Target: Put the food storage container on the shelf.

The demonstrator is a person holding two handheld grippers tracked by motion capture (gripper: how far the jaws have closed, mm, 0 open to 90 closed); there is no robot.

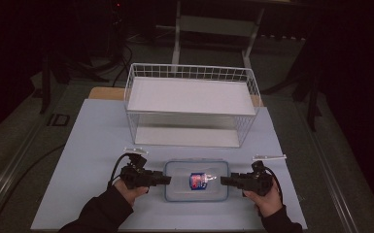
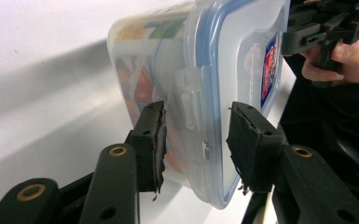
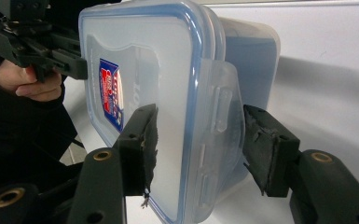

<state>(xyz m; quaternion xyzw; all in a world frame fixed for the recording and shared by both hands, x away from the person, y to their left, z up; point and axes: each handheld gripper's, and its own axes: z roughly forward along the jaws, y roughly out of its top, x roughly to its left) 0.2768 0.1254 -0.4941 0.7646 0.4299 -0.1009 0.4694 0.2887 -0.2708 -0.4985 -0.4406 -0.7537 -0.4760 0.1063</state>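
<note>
My left gripper [image 1: 167,179] at nine o'clock, right gripper [image 1: 224,180] at three, jaws spread astride (not pinching) the box's [image 1: 196,180] end latches.

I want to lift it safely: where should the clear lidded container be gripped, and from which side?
Grip the container at its two short ends, over the latch flaps, coming in level from left and right. It lies flat and long; each flap gives the jaws a narrow edge to straddle.
</note>
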